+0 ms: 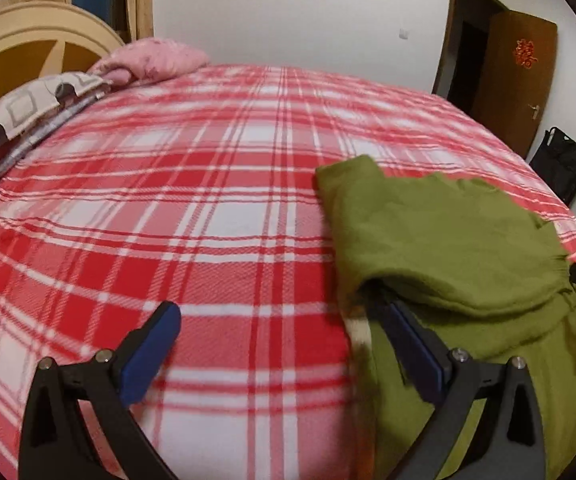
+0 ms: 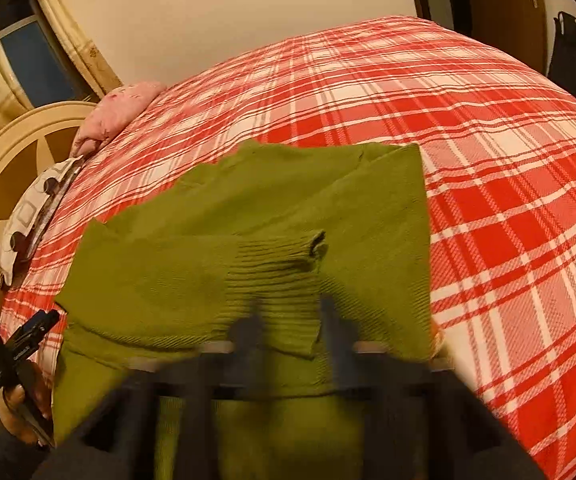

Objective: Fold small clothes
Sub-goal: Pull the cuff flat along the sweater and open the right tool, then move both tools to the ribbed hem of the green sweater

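Note:
A green knitted sweater [image 1: 443, 236] lies on the red and white plaid bedcover [image 1: 208, 200], with one sleeve folded across its body. My left gripper [image 1: 276, 306] is open wide at the sweater's left edge. Its right finger [image 1: 411, 344] reaches under the fold of green cloth, and its left finger [image 1: 156, 344] is over bare plaid. In the right wrist view the sleeve's ribbed cuff [image 2: 276, 272] lies on the sweater [image 2: 327, 208]. My right gripper [image 2: 291, 316], blurred, has its jaws apart with the cuff's end between them. A hand holds the left gripper [image 2: 20, 344] at the sweater's left side.
A pink pillow [image 1: 152, 60] and a patterned grey-white cushion [image 1: 20, 108] lie by the round cream headboard [image 1: 28, 36] at the far left. A brown door [image 1: 515, 80] and a black bag [image 1: 559, 160] stand beyond the bed's far right side.

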Demonstrator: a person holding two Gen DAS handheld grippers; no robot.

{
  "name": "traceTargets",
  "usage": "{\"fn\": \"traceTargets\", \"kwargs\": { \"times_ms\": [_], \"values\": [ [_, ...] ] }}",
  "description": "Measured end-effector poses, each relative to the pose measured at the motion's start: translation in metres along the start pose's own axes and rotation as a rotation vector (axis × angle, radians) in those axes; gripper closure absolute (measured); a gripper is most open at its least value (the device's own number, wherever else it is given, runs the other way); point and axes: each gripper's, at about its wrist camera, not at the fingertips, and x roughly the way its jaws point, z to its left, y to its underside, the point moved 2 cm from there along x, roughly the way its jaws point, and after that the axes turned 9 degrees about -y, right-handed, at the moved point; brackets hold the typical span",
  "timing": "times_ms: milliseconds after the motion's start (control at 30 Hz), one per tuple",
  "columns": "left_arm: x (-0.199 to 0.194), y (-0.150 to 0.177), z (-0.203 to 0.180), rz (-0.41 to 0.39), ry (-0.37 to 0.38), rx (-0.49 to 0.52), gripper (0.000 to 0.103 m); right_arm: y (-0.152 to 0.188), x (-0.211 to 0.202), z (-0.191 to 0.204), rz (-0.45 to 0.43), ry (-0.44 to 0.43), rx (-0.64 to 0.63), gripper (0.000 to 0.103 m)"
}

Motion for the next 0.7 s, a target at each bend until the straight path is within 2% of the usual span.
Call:
{"fn": "traceTargets", "kwargs": {
  "times_ms": [100, 267, 333, 433, 500, 600, 633, 700],
  "values": [
    [-0.016, -0.009, 0.002, -0.079, -0.012, -0.008, 0.0, 0.0, 0.004, 0.011, 0.002, 0.048, -0.06, 0.041],
    [0.002, -0.039, -0.021, -0.104, -0.094, 0.055, 0.0, -0.019, 0.02, 0.026, -0.036, 0.152, -0.168, 0.042],
    [0.015, -0.043, -0.031, -0.074, -0.111, 0.082, 0.0, -0.024, 0.031, 0.026, -0.018, 0.2, -0.193, 0.045],
    [0.051, -0.037, -0.042, 0.025, -0.234, 0.169, 0.0, -0.025, 0.049, 0.011, 0.039, 0.247, -0.184, 0.045],
    [0.059, -0.026, -0.04, 0.062, -0.218, 0.189, 0.0, -0.022, 0.048, 0.002, 0.037, 0.245, -0.174, 0.045],
    [0.052, -0.024, -0.032, 0.054, -0.191, 0.157, 0.0, -0.02, 0.036, 0.006, 0.01, 0.286, -0.18, 0.045],
    [0.052, -0.024, -0.031, 0.061, -0.188, 0.156, 0.0, -0.018, 0.03, 0.01, -0.004, 0.272, -0.178, 0.045],
    [0.053, -0.022, -0.028, 0.063, -0.184, 0.152, 0.0, -0.013, 0.017, 0.026, -0.04, 0.188, -0.186, 0.045]
  ]
}}
